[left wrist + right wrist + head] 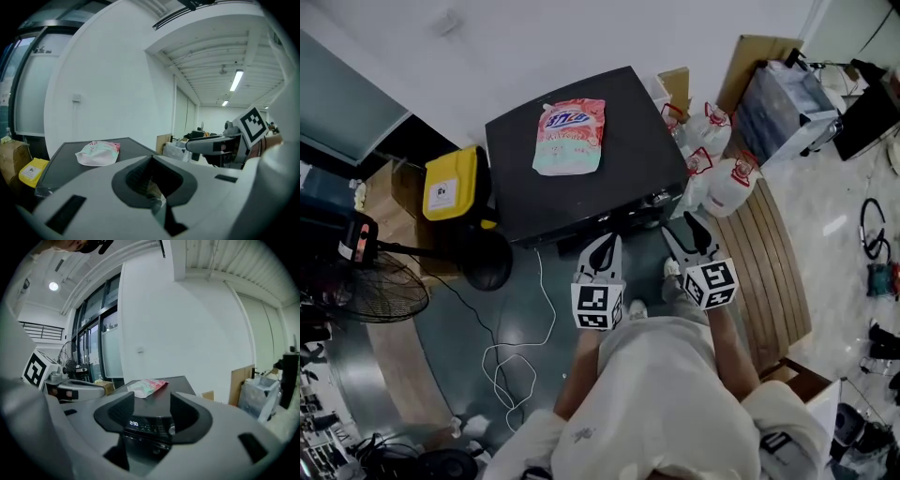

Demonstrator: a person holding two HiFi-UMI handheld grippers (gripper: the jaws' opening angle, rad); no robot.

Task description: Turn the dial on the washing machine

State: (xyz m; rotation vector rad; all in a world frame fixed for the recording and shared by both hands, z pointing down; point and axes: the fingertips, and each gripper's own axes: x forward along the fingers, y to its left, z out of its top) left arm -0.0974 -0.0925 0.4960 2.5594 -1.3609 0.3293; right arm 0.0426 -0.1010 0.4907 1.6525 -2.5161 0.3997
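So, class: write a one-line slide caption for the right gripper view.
Right tool, jaws apart, empty, faces the washing machine, its dial and lit panel; pink pouch on top.

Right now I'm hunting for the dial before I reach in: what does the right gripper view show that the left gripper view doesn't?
Only the right gripper view: the front panel of the washing machine, with its lit display and the dial, framed between the open jaws of the right gripper. Only the left gripper view: a ceiling strip light and the right gripper's marker cube. Both: the pink pouch lying on the machine's dark top.
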